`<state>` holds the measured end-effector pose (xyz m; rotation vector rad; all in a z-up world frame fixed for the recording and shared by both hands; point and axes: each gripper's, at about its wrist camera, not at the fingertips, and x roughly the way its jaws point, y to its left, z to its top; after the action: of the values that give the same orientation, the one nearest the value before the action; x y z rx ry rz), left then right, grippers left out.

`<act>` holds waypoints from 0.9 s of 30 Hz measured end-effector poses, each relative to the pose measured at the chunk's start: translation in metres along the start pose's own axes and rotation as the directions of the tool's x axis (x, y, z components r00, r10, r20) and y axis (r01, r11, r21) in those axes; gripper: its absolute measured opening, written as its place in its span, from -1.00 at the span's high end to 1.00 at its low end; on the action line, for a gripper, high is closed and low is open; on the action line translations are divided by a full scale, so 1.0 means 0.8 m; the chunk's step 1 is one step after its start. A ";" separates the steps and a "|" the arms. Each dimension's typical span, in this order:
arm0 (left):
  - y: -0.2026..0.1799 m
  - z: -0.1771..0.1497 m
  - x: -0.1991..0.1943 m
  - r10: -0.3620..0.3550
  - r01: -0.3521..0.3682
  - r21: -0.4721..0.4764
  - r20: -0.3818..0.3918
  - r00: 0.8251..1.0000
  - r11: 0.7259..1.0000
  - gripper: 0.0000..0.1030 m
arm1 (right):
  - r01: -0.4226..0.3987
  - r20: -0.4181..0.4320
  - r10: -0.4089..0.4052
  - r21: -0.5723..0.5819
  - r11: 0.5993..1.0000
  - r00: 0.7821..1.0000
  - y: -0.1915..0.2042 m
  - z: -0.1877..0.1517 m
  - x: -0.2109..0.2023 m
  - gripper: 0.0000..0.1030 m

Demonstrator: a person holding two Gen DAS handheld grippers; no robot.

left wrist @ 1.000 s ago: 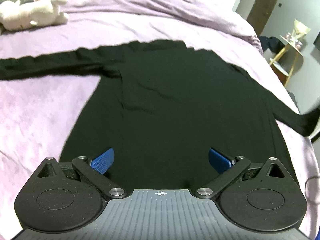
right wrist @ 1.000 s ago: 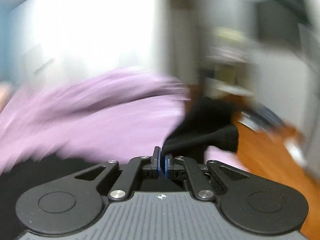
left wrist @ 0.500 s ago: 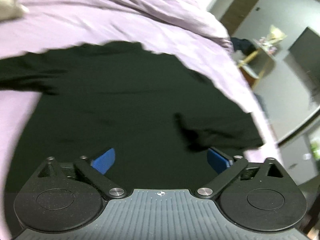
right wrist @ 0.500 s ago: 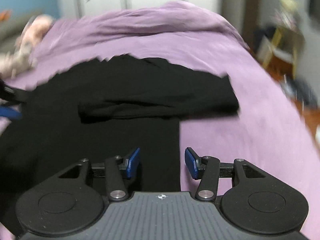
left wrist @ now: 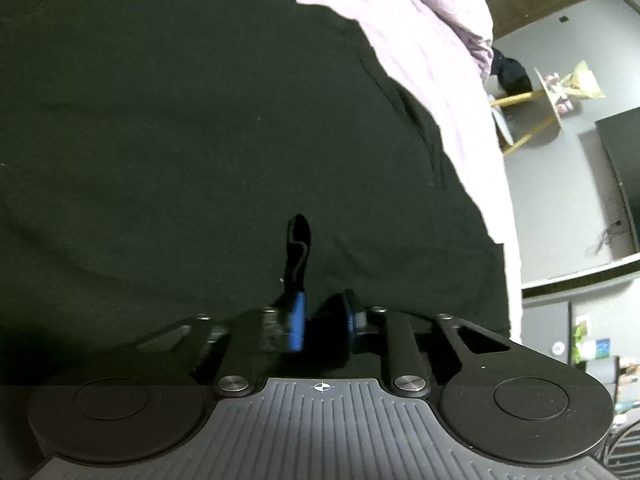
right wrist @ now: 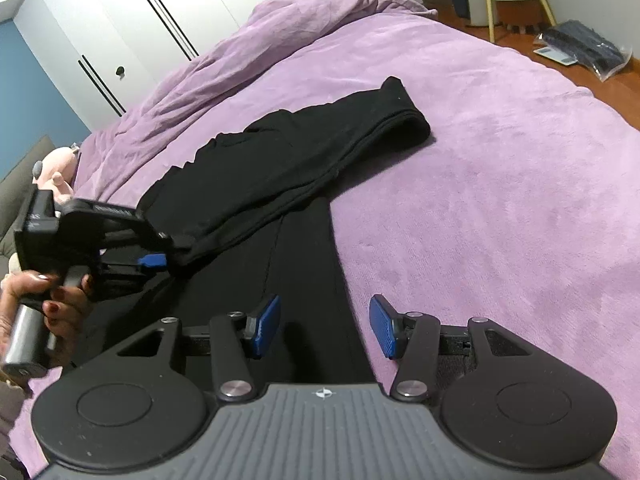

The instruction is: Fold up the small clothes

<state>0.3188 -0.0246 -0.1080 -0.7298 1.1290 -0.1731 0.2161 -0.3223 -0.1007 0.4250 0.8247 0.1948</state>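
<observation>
Left wrist view: filled almost wholly by a black long-sleeved knit top, spread on a bed under a purple fleece blanket. Left gripper, jaws just closed in, blue pads nearly together and pinching a raised ridge of the black fabric standing up between them. Off the bed's far edge, a small round side table with yellow legs and a dark screen against a grey wall.

Right wrist view: right gripper half spread, jaws lately opened, blue pads apart with nothing pressed between them, poised just over the top's near edge where black cloth meets the blanket. One sleeve of the top folded back across the body, cuff end lying on the blanket. At left, the left gripper nipping the cloth by the folded sleeve, held by a hand with dark-painted nails. Beyond, a pink plush toy and white wardrobe doors.
</observation>
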 end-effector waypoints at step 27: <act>0.107 0.087 -0.098 0.180 -0.200 0.067 0.229 0.957 0.978 0.93 | 0.089 -0.005 -0.089 -0.031 0.996 0.996 0.023 0.119 0.109 0.05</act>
<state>0.3247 0.1086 -0.0852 -0.5421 0.9644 0.0206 0.3450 -0.3045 -0.0937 0.3580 0.8437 0.1263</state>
